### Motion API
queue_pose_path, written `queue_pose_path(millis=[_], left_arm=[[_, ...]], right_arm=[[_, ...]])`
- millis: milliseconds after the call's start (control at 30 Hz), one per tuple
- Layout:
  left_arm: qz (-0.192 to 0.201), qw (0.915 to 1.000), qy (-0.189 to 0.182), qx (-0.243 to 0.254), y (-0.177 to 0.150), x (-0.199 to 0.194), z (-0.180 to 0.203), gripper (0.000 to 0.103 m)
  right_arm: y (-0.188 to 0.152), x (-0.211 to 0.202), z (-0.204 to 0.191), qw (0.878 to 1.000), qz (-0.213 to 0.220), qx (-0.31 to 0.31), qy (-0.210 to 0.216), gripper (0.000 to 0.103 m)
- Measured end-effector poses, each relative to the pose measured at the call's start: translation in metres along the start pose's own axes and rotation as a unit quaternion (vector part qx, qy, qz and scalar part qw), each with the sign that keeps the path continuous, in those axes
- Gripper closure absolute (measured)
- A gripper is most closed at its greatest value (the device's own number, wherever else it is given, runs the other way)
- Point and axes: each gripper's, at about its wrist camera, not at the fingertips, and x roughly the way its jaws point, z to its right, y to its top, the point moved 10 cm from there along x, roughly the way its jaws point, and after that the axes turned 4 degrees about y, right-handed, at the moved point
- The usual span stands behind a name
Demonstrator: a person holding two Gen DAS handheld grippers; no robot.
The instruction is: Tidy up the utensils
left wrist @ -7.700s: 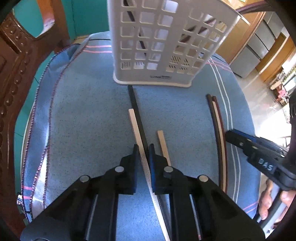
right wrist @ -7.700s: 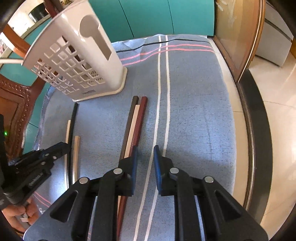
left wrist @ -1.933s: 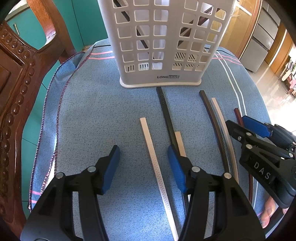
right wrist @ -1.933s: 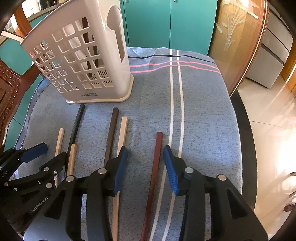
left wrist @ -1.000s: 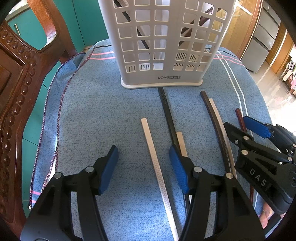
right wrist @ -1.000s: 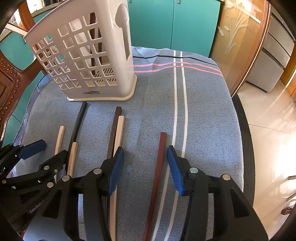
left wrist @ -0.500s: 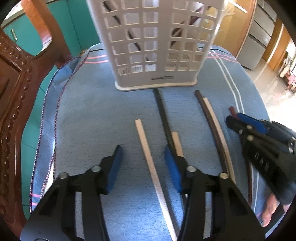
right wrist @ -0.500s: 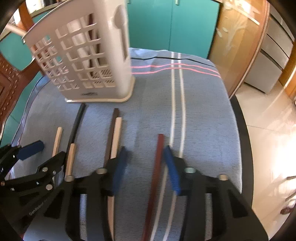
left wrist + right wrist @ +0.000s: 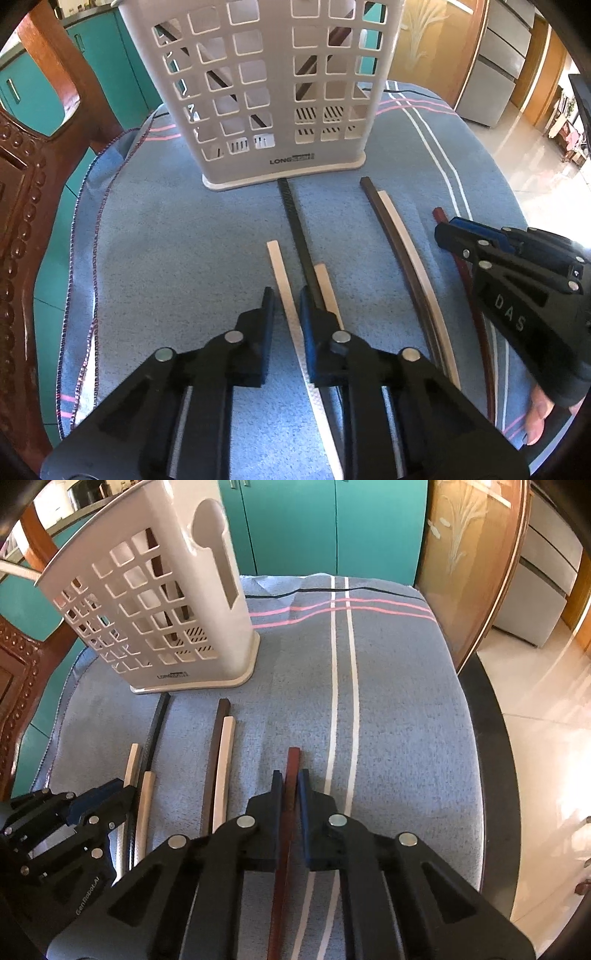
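Note:
A white slotted utensil basket (image 9: 273, 92) (image 9: 166, 616) stands at the back of the blue cloth with a few dark chopsticks in it. My left gripper (image 9: 284, 295) is shut on a pale chopstick (image 9: 277, 266) that lies on the cloth. A black chopstick (image 9: 295, 218) and a short pale one (image 9: 325, 280) lie just right of it. My right gripper (image 9: 289, 781) is shut on a red-brown chopstick (image 9: 293, 760). A dark brown chopstick (image 9: 218, 738) and a cream one (image 9: 224, 760) lie side by side between the grippers.
The blue striped cloth (image 9: 388, 709) covers a round table whose dark rim (image 9: 491, 716) shows at the right. A carved wooden chair (image 9: 26, 177) stands at the left. Teal cabinets (image 9: 314, 524) are behind.
Both grippers were open half a second ago. Each has closed on the chopstick between its fingers: the left on the pale one, the right on the red-brown one.

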Motion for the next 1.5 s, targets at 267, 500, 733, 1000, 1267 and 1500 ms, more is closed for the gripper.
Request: queue_pose_path(millis=[267, 500, 733, 1000, 1267, 1500], left_arm=[[0.005, 1.0, 0.007, 0.002, 0.002, 0.002, 0.005, 0.084], [0.007, 1.0, 0.001, -0.004, 0.002, 0.002, 0.01, 0.094], [0.029, 0.9992, -0.016, -0.024, 0.013, -0.021, 0.002, 0.096], [0.129, 0.9868, -0.085, -0.048, 0.033, -0.124, -0.008, 0.096], [0.283, 0.9548, -0.077, -0.047, 0.062, -0.261, -0.029, 0.096], [0.365, 0.9236, -0.066, -0.095, 0.118, -0.328, -0.072, 0.096]], right_arm=[[0.0, 0.001, -0.008, 0.999, 0.011, -0.031, -0.022, 0.086], [-0.001, -0.001, -0.003, 1.0, 0.007, -0.002, 0.007, 0.095], [0.012, -0.032, 0.002, 0.999, 0.029, 0.017, 0.039, 0.096], [0.029, -0.123, -0.006, 0.987, 0.1, 0.029, 0.119, 0.096], [0.043, -0.216, -0.018, 0.966, 0.184, 0.03, 0.179, 0.096], [0.104, -0.297, -0.028, 0.938, 0.281, 0.034, 0.199, 0.096]])
